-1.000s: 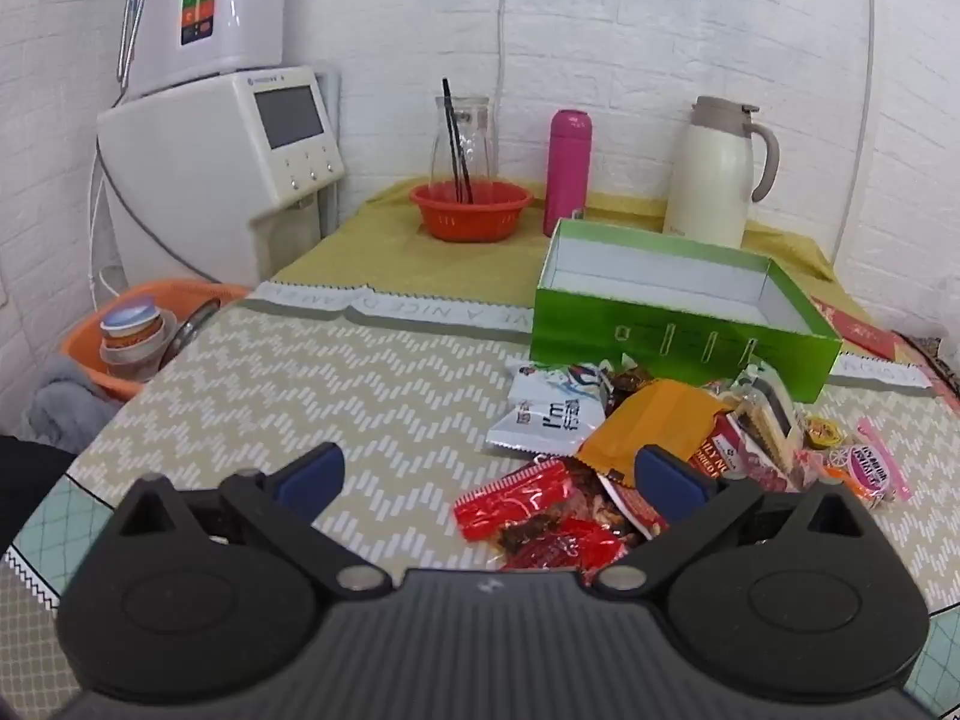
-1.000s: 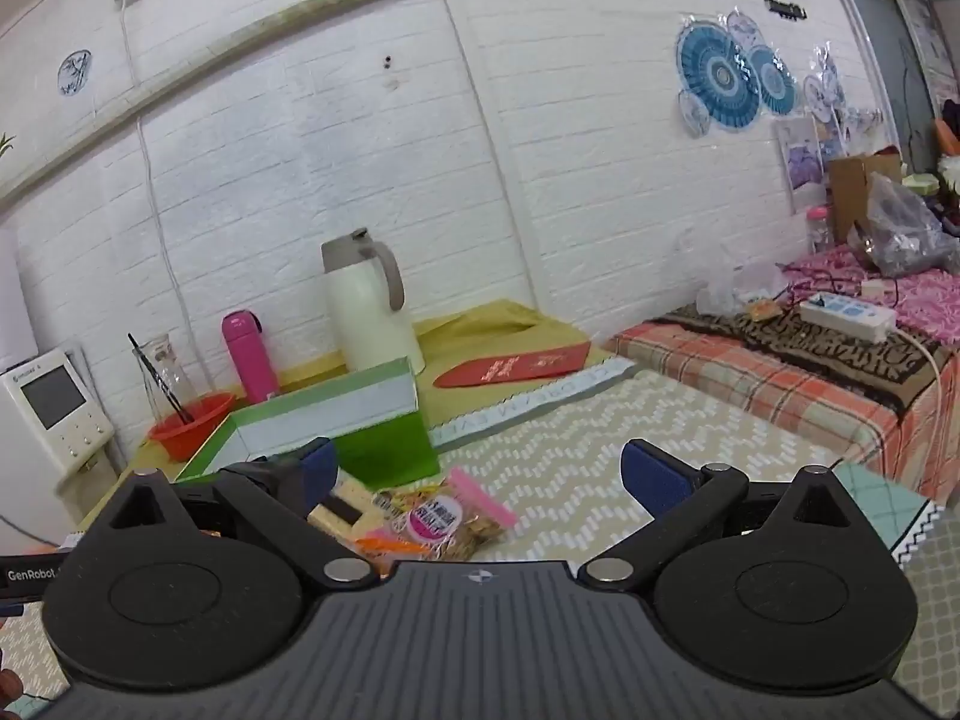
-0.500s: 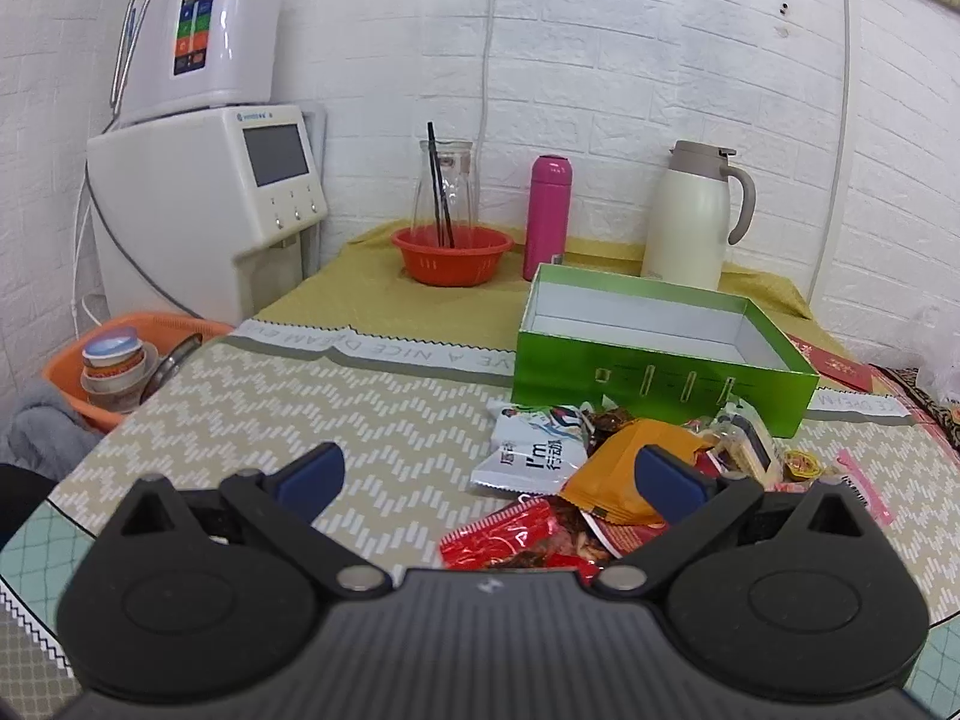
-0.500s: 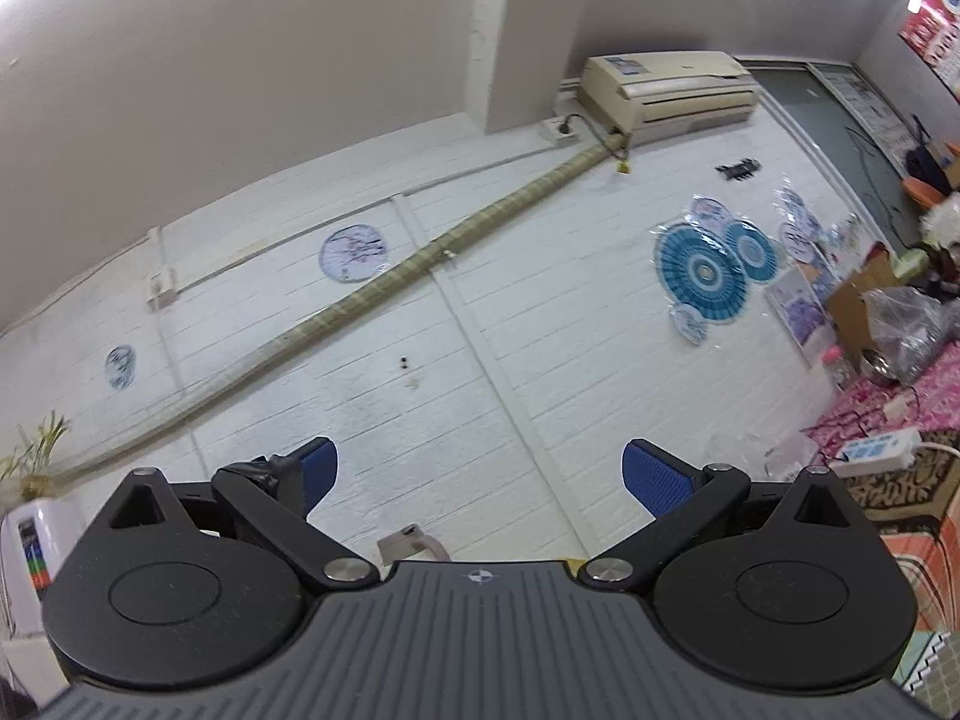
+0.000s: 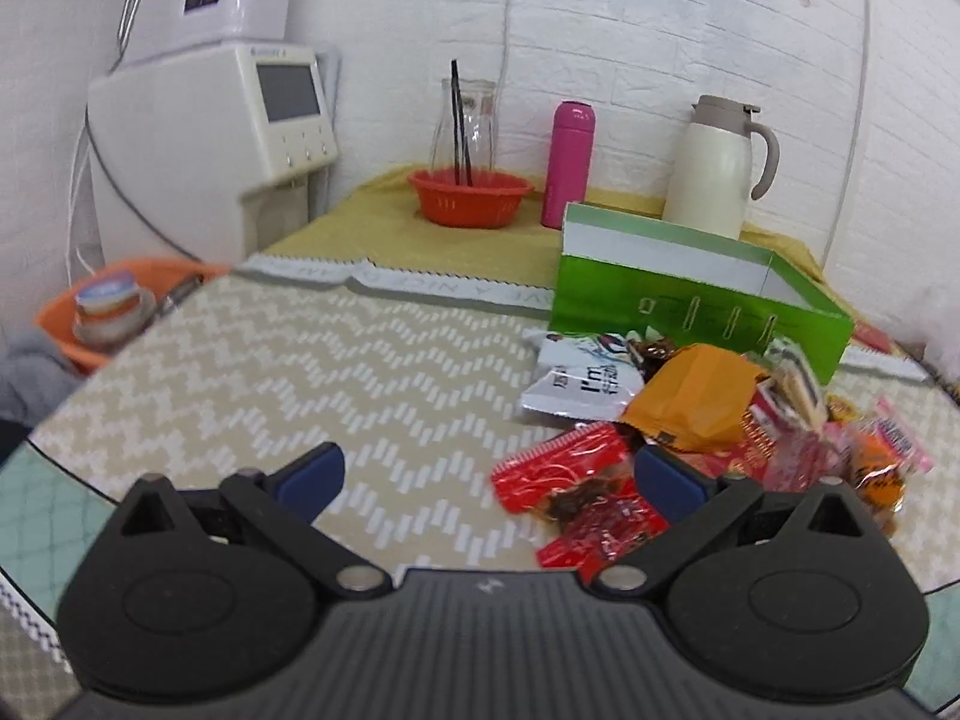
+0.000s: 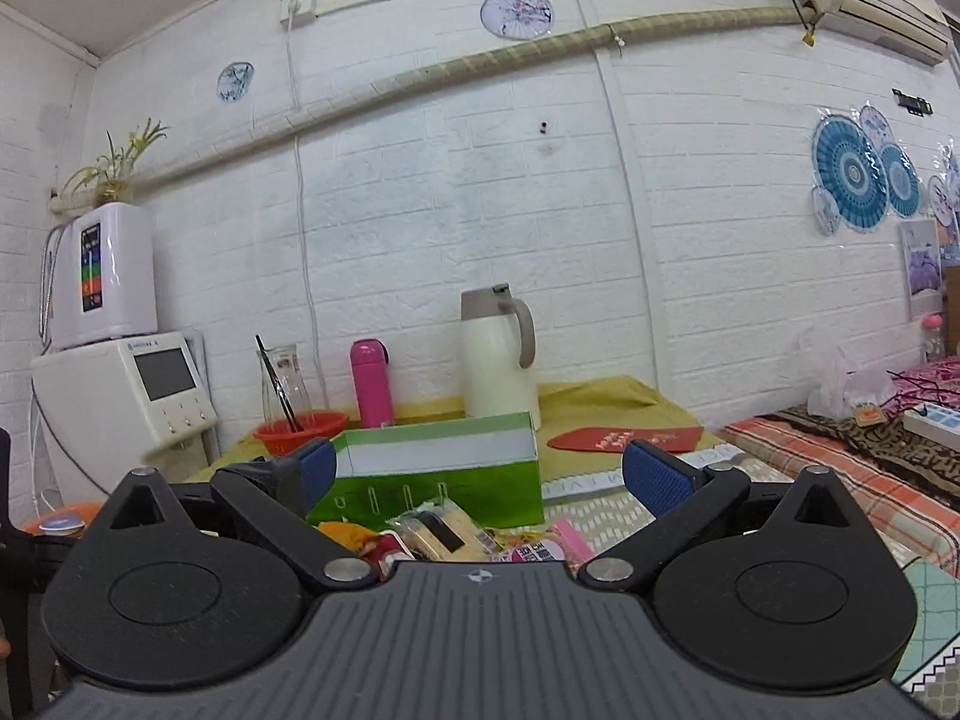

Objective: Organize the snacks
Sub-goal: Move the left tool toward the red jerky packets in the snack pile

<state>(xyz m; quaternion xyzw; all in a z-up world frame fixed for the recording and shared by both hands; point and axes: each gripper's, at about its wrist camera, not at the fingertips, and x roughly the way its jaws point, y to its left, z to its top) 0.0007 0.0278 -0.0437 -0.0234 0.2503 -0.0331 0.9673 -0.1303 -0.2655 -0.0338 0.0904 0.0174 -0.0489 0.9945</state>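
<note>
A heap of snack packets lies on the patterned table in front of an open green box (image 5: 690, 291). The heap holds a red wrapper (image 5: 561, 468), an orange pouch (image 5: 696, 399) and a white packet (image 5: 579, 381). My left gripper (image 5: 489, 474) hovers open just short of the red wrapper, holding nothing. In the right wrist view the green box (image 6: 438, 474) stands ahead and a yellow cracker packet (image 6: 444, 534) shows below my right gripper (image 6: 480, 471), which is open and held above the heap.
Behind the box stand a cream thermos jug (image 5: 717, 165), a pink bottle (image 5: 567, 162) and a red basket (image 5: 471, 198) with a glass carafe. A white water dispenser (image 5: 210, 138) is at the left. An orange tub (image 5: 102, 312) sits below the table's left edge.
The left gripper dropped lower and nearer the table, so the heap looks larger. The right gripper swung up to the ceiling, then tilted back down toward the box.
</note>
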